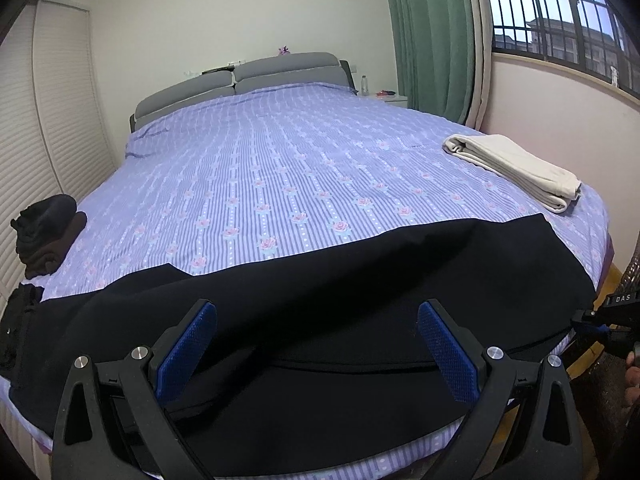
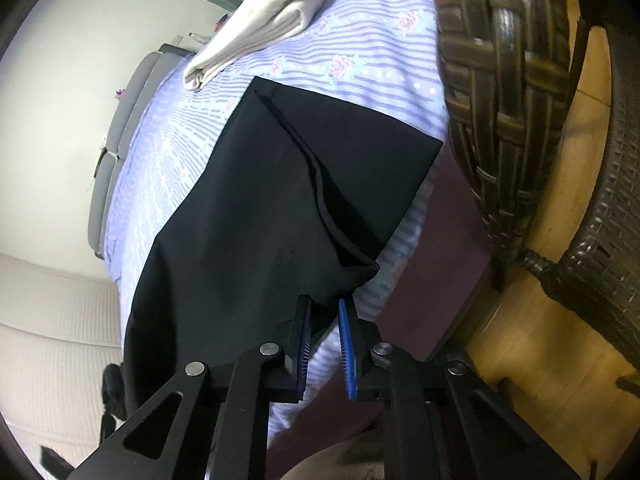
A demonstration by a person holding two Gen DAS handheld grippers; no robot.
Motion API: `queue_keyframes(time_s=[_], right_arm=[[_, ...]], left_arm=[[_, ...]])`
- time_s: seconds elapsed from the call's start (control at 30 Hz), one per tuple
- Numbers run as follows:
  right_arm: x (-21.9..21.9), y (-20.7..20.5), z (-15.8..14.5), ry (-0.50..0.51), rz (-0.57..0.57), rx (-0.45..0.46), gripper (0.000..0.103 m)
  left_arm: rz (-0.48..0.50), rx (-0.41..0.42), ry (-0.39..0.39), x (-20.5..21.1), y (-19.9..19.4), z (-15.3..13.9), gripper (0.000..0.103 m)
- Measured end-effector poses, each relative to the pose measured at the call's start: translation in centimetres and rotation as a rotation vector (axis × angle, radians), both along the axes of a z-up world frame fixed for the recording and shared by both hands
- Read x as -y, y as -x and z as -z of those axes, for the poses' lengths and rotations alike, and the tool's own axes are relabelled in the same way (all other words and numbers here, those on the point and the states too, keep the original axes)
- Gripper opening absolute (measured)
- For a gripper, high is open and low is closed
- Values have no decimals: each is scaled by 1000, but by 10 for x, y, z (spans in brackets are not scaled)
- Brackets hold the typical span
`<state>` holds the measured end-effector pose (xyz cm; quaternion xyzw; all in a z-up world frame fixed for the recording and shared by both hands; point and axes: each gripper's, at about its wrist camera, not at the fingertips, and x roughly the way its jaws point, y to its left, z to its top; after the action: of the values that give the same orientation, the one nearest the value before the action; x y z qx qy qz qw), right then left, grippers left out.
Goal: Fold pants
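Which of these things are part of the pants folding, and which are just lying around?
In the job:
black pants
left gripper, above the pants
right gripper, at a corner of the pants

Lying about:
folded cream cloth
dark clothes pile
wicker chair
bottle beside the bed

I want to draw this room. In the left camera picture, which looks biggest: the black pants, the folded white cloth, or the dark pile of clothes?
1. black pants, biggest, though nearest the camera
2. folded white cloth
3. dark pile of clothes

The last two look close in size, so that order is unsure.
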<state>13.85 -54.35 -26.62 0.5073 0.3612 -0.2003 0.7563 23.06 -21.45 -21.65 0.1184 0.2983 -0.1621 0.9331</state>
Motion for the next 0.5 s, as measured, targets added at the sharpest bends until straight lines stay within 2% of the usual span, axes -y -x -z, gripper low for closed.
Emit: queue_keyframes(time_s=[0.43,0.5], right_arm=[[10,21,-24,101,50,13,18],[12,21,-26,85,53,6,23]], left_arm=[[12,11,-4,7,5,-3,102],[18,13,-13,9,6,-1,102]])
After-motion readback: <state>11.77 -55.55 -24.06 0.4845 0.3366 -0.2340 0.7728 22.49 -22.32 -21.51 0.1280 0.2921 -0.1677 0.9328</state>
